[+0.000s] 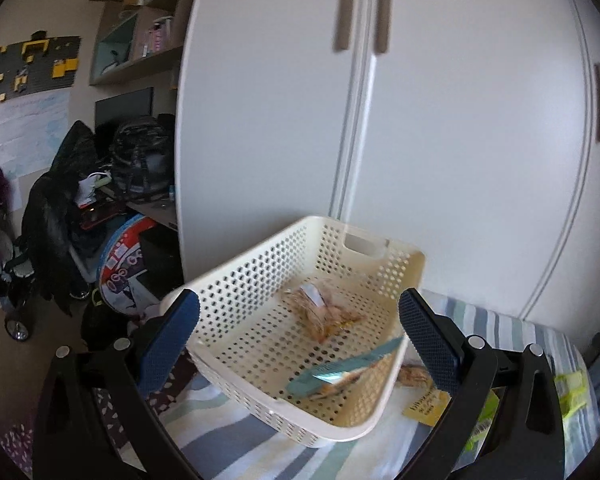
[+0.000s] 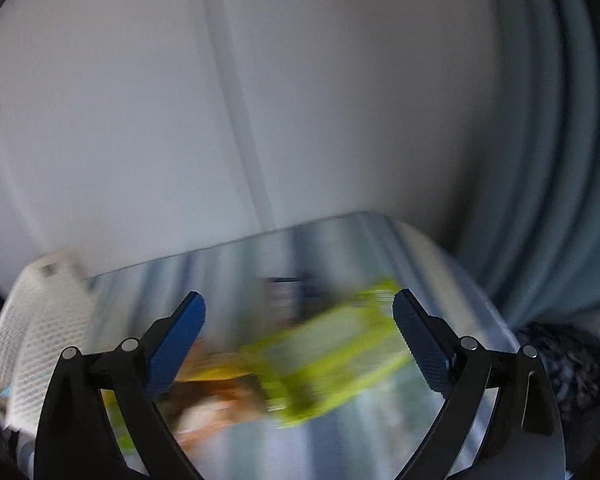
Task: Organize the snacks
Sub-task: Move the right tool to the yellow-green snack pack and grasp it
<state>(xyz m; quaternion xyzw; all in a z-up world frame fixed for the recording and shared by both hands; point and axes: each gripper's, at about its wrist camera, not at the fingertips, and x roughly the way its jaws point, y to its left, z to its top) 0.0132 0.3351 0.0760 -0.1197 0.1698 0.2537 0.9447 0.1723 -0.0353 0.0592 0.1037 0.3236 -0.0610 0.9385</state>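
Left hand-held gripper (image 1: pixel 298 338): jaws wide apart, nothing between the pads; it hangs over the near part of the basket, one blue pad to each side of it.
Right hand-held gripper (image 2: pixel 299 338): jaws wide apart, holding nothing; the view is heavily blurred.
Basket (image 1: pixel 236 284): cream, perforated, with a slot handle in its far wall; it sits on the striped bed cover (image 1: pixel 496 320), in front of the wardrobe.
In the basket: a clear snack bag (image 1: pixel 320 312) with orange-brown contents lies near the middle; a teal-edged packet (image 1: pixel 340 374) leans at the near right corner.
Outside the basket: a yellow packet (image 1: pixel 426 404) lies on the cover just beside the basket's right wall; lime-green packets (image 1: pixel 572 394) lie further right, partly hidden by the gripper's arm.
Right wrist view: a lime-green packet (image 2: pixel 332 344) lies on the cover between the two pads, below them; whether they touch it cannot be told. An orange-brown one (image 2: pixel 220 400) sits near it on the left. The basket appears at the far left edge.
Wardrobe (image 1: pixel 460 120): white, doors closed.
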